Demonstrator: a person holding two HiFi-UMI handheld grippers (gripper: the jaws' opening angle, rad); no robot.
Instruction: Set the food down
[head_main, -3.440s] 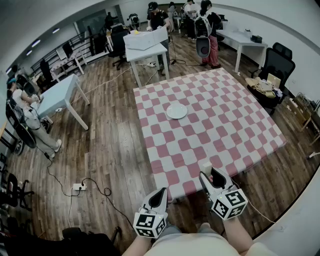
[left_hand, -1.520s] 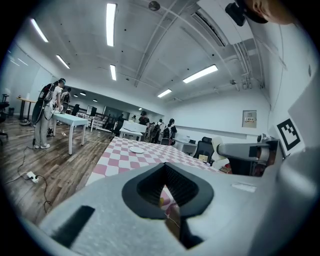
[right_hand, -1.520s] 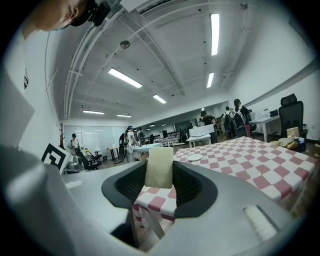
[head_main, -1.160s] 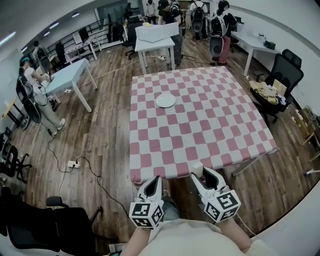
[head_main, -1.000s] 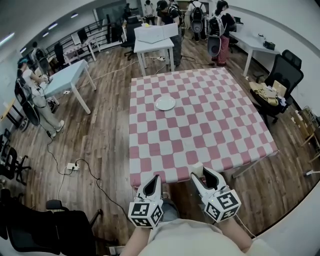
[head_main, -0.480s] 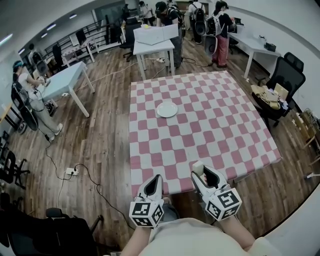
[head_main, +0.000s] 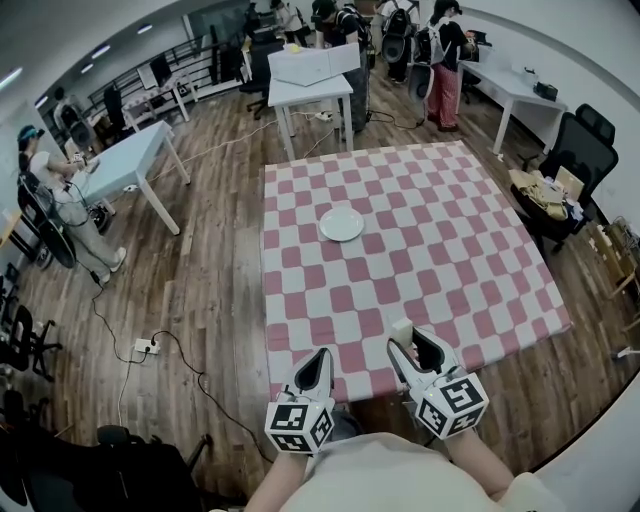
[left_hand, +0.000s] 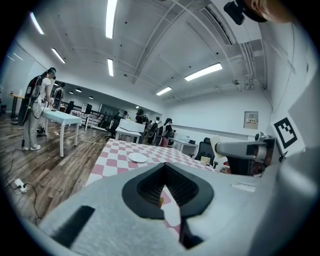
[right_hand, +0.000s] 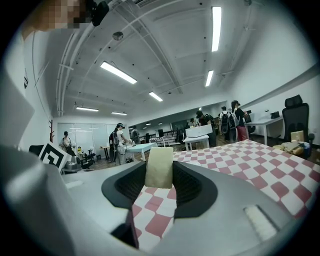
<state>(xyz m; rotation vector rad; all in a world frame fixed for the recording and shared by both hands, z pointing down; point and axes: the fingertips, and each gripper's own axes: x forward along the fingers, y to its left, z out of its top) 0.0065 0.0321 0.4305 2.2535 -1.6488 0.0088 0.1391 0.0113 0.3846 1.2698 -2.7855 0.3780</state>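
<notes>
In the head view, the food (head_main: 402, 331), a pale beige slab, stands upright between the tips of the right gripper (head_main: 413, 347), just over the near edge of the checkered table (head_main: 440, 250). The left gripper (head_main: 318, 362) hovers at that same edge, to the left of the food. A white plate (head_main: 342, 223) lies farther in on the table, towards its left side. In the left gripper view, that gripper's jaws are drawn together at the tips, with the table ahead of them. In the right gripper view, both pads clamp the food's flat sides and it sticks up above the jaws, over the table's cloth.
</notes>
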